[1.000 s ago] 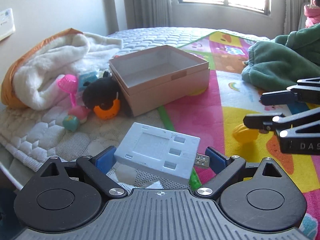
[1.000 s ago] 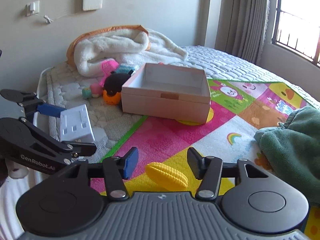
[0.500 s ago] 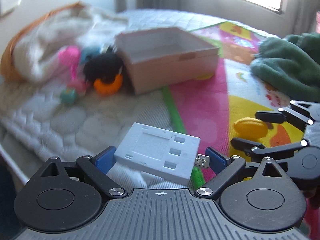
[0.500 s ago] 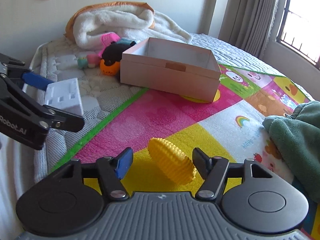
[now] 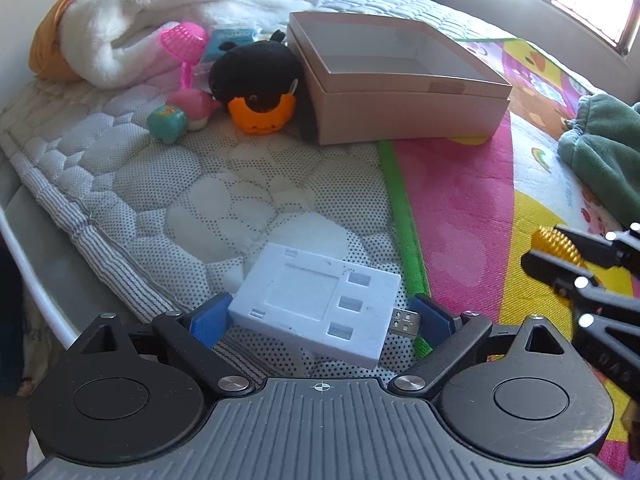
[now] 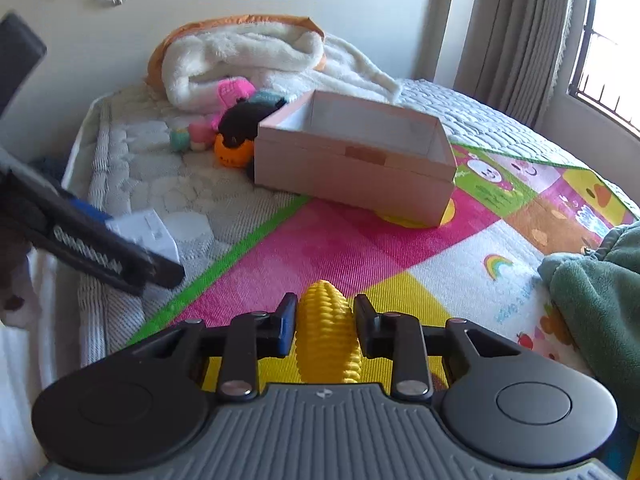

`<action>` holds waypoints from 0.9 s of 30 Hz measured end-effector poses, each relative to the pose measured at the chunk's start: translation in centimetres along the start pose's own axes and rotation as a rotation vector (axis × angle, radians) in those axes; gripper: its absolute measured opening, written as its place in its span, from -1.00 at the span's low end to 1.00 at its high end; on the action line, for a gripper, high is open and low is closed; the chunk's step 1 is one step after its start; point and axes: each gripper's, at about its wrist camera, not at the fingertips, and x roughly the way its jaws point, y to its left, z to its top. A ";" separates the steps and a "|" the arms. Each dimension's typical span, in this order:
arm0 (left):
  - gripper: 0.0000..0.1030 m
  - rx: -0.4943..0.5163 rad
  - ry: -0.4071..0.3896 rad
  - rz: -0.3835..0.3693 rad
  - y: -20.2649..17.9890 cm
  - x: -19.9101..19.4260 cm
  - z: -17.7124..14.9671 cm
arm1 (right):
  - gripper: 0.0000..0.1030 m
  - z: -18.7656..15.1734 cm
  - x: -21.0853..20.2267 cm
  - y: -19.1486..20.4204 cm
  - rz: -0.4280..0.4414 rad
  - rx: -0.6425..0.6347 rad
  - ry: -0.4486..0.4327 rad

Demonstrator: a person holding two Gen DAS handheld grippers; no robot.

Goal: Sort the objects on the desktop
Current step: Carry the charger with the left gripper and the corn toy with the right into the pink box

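The right gripper jaws are closing around the yellow toy corn on the play mat; the cob should be centred before lifting. The white USB hub is clamped in the left gripper, for the open box.

Quilted bed — cream wall, grey curtains, sunlit window.

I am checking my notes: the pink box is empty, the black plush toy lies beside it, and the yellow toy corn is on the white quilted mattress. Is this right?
Not quite. The right wrist view shows the yellow toy corn on the colourful play mat, not on the white quilted mattress. The pink box is empty, with the black plush toy beside it.
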 end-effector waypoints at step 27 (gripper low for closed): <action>0.98 0.028 -0.297 -0.015 -2.9 0.3 17.3 | -0.02 19.7 3.2 -9.3 -0.016 0.142 -0.314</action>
